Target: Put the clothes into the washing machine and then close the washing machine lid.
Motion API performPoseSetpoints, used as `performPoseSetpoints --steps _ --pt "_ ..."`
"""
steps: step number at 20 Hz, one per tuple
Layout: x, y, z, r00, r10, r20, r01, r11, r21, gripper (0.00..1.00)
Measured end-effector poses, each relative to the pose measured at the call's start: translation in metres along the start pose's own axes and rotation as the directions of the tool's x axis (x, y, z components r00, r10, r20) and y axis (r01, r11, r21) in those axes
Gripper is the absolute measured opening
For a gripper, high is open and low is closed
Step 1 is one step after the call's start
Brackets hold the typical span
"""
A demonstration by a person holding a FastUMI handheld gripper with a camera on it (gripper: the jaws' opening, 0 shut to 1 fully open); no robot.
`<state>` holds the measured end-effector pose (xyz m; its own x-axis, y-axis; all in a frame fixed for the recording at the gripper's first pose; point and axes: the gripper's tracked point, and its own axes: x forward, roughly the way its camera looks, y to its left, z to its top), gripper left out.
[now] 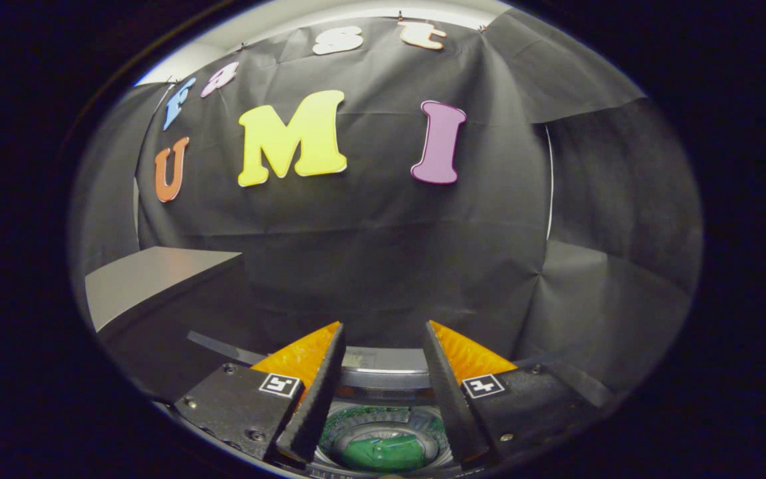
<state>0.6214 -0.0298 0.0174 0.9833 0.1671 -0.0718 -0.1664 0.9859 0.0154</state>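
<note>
My gripper stands open above the washing machine, with nothing between its fingers. Below and between the fingers I look down into the round drum opening of the washing machine, whose grey rim shows just ahead of them. A green piece of clothing lies at the bottom of the drum. The machine's lid is hidden from me.
A grey box-like surface stands to the left beyond the fingers. The black cloth wall closes the space behind the machine and on both sides.
</note>
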Motion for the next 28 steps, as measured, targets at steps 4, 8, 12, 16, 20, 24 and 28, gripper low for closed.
performPoseSetpoints --steps 4,8,12,16,20,24,28 --pt "-0.006 -0.001 -0.016 0.999 0.000 -0.040 -0.001 1.000 -0.020 0.80" --pt "-0.013 -0.003 -0.031 0.997 -0.005 -0.080 0.004 1.000 -0.012 0.80" --pt "-0.025 -0.001 -0.047 0.993 0.000 -0.115 -0.001 1.000 -0.011 0.80" --pt "-0.047 0.002 -0.069 0.986 -0.007 -0.169 0.007 1.000 0.000 0.80" --pt "-0.095 0.006 -0.090 0.982 -0.039 -0.187 0.037 0.999 -0.013 0.80" --pt "-0.165 0.019 -0.114 0.975 -0.097 -0.202 0.093 0.995 -0.027 0.81" --pt "-0.247 0.050 -0.132 0.969 -0.163 -0.187 0.163 0.987 -0.014 0.81"
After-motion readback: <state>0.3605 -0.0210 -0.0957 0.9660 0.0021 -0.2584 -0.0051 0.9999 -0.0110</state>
